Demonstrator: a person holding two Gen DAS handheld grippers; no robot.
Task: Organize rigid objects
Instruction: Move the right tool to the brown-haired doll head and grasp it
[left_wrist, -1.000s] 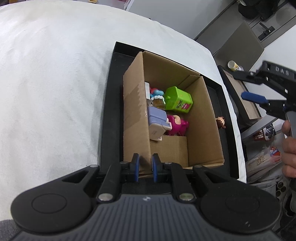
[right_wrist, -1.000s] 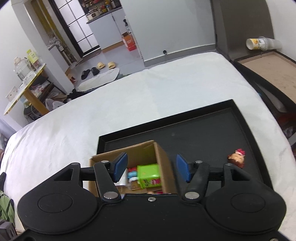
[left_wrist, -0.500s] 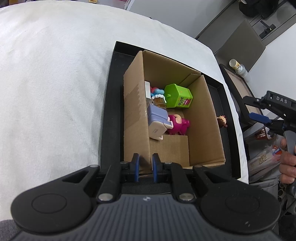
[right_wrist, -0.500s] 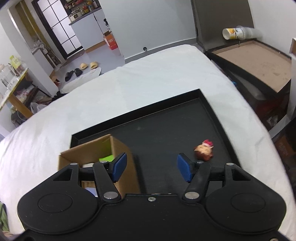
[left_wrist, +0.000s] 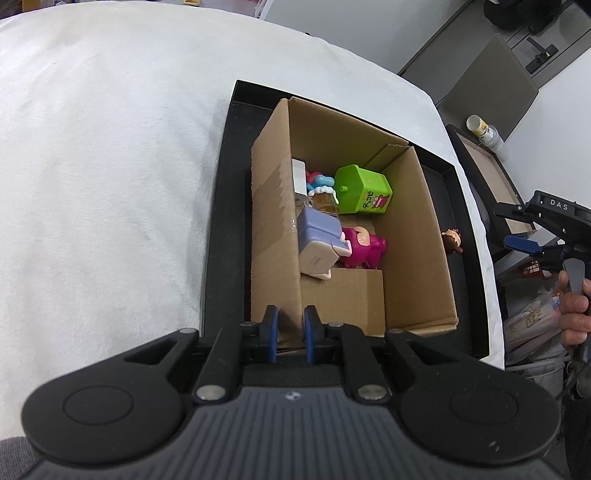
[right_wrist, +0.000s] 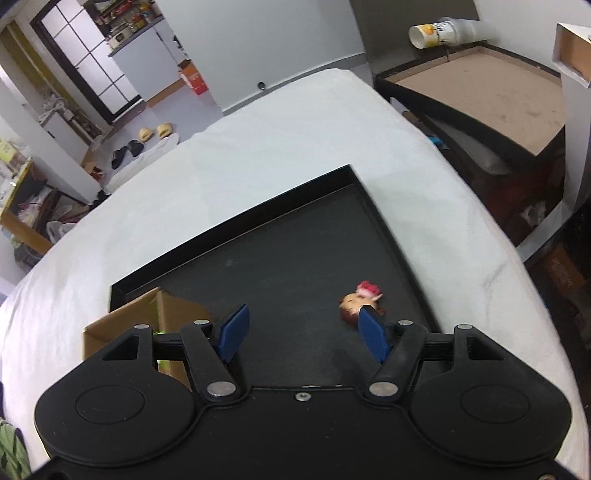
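Note:
An open cardboard box (left_wrist: 413, 229) stands in a black tray (left_wrist: 221, 206) on a white-covered surface. Inside lie a green toy (left_wrist: 364, 190), a pink figure (left_wrist: 360, 245), a lilac-and-white toy (left_wrist: 319, 245) and other small toys. My left gripper (left_wrist: 290, 326) is shut on the box's near wall. A small doll figure (right_wrist: 360, 299) with brown hair and a red bow lies on the tray floor (right_wrist: 295, 269) outside the box; it also shows in the left wrist view (left_wrist: 452, 240). My right gripper (right_wrist: 303, 334) is open and empty, its right fingertip just in front of the doll.
The box's corner (right_wrist: 122, 325) shows at the left of the right wrist view. A dark side table (right_wrist: 487, 103) with a tipped cup (right_wrist: 439, 27) stands beyond the right edge. The white cover (left_wrist: 110, 166) spreads widely to the left.
My right gripper has swung right and down, away from the box, toward the doll on the tray. My left gripper has stayed shut on the box wall.

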